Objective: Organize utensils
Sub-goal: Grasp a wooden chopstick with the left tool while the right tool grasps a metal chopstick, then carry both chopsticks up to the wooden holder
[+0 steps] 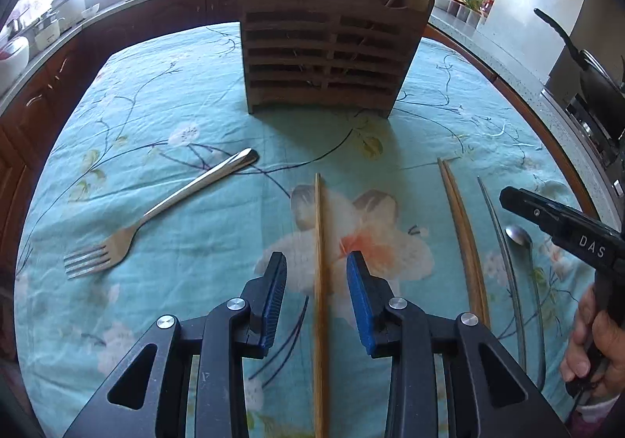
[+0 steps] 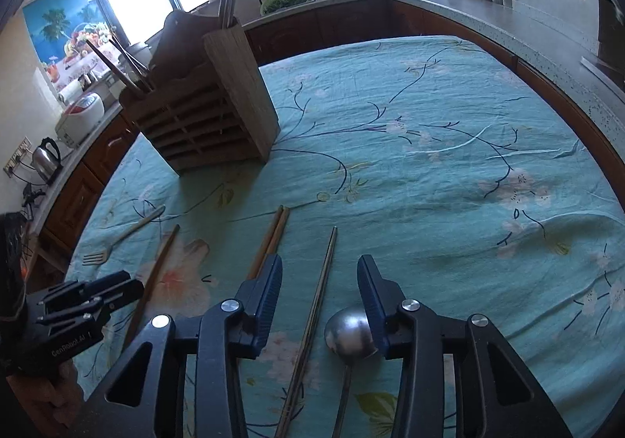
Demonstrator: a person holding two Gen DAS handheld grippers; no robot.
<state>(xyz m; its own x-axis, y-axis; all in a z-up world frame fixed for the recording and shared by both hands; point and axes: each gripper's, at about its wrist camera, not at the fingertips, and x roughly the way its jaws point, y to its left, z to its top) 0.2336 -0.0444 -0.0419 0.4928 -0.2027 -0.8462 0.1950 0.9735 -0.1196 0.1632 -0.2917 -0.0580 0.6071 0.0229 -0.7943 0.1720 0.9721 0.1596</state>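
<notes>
Left wrist view: the left gripper (image 1: 316,274) hangs spread wide over a single chopstick (image 1: 320,281) lying between its fingers, gripping nothing. The right gripper (image 2: 320,277) is also wide apart and empty, above metal chopsticks (image 2: 316,305) and a spoon (image 2: 347,332). A fork (image 1: 129,231) lies left; the holder (image 1: 332,51) stands behind on the cloth (image 1: 175,106).

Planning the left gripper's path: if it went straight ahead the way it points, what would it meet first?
Probably the wooden utensil holder, which stands straight ahead of the open left gripper. A single chopstick lies along that line on the tablecloth between the fingers; height above it is unclear.
</notes>
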